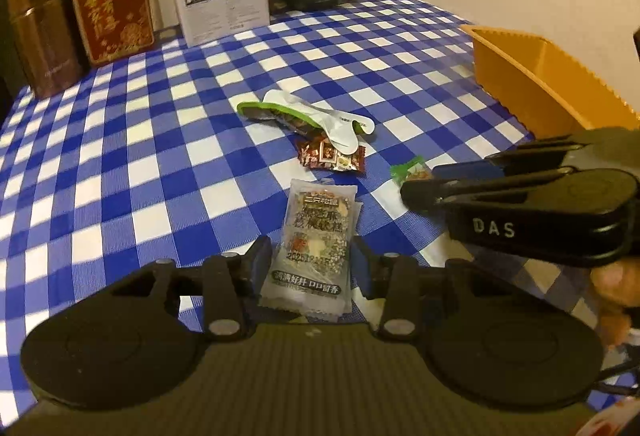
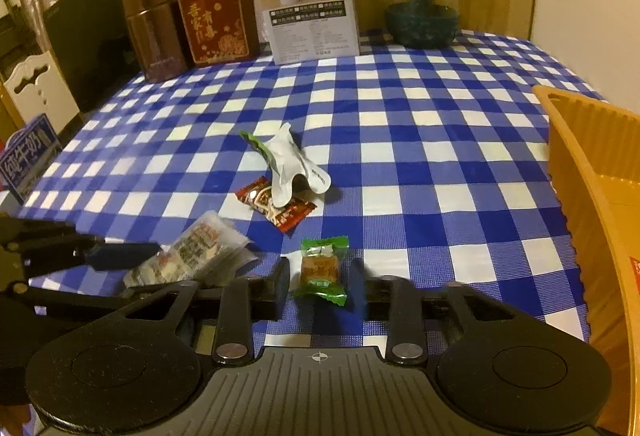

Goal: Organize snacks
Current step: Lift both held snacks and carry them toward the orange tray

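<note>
On the blue-and-white checked tablecloth (image 1: 160,140) lie several snacks. A clear packet with a dark seed cake (image 1: 312,248) lies between the open fingers of my left gripper (image 1: 311,264); it also shows in the right wrist view (image 2: 192,256). A small green-wrapped candy (image 2: 322,270) lies between the open fingers of my right gripper (image 2: 320,282), also visible in the left wrist view (image 1: 410,172). A red-brown candy (image 1: 332,156) (image 2: 276,208) and a white-and-green wrapper (image 1: 308,116) (image 2: 288,164) lie further out. An orange basket (image 1: 540,76) (image 2: 592,196) stands at the right.
At the table's far edge stand a brown tin (image 2: 154,32), a red box (image 2: 216,20), a white carton (image 2: 308,0) and a dark green glass jar (image 2: 420,0). A blue milk carton (image 2: 28,156) sits off the left edge.
</note>
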A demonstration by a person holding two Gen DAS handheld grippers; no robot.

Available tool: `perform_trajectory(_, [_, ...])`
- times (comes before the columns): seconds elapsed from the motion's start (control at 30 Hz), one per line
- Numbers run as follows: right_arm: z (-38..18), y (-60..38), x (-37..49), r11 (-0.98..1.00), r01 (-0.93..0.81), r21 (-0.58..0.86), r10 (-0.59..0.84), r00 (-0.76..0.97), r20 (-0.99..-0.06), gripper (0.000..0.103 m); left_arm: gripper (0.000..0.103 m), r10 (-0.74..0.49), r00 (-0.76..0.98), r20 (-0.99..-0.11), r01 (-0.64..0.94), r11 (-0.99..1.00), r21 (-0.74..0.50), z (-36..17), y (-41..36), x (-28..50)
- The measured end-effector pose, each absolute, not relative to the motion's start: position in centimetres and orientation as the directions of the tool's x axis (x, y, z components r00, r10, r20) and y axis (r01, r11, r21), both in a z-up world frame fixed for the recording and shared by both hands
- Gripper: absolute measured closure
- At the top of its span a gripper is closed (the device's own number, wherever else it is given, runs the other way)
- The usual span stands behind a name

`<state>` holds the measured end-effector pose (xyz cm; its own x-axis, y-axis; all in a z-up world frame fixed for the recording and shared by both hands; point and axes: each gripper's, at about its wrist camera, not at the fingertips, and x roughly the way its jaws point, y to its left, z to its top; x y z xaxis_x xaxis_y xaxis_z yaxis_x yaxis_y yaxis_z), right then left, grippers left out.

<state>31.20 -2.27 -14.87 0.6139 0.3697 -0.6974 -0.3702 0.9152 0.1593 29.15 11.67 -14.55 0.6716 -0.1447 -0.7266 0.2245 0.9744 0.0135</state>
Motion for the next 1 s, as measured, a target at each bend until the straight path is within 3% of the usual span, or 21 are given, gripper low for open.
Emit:
perform_trajectory(0.37, [-14.3,-4.6,29.5,0.925,-0.335,0.181,0.362,0.623,-0.693,0.08,0.061,-0.149,0.67,-0.727,0.227,0.974,0.009,-15.2,11.2,30.0])
perform_trajectory(0.5, [-14.3,-4.9,28.7,0.924,-0.327,0.2,0.368,0.614,-0.698,0.08,0.068,-0.139,0.657,-0.741,0.212,0.977,0.004,-14.9,10.7,29.6])
perform_trajectory(1.0, [-10.6,-7.6,22.8,0.914,-0.344,0.213,0.392,0.617,-0.683,0.08,0.068,-0.134,0.67,-0.73,0.086,0.991,-0.103,-10.9,8.3,23.1])
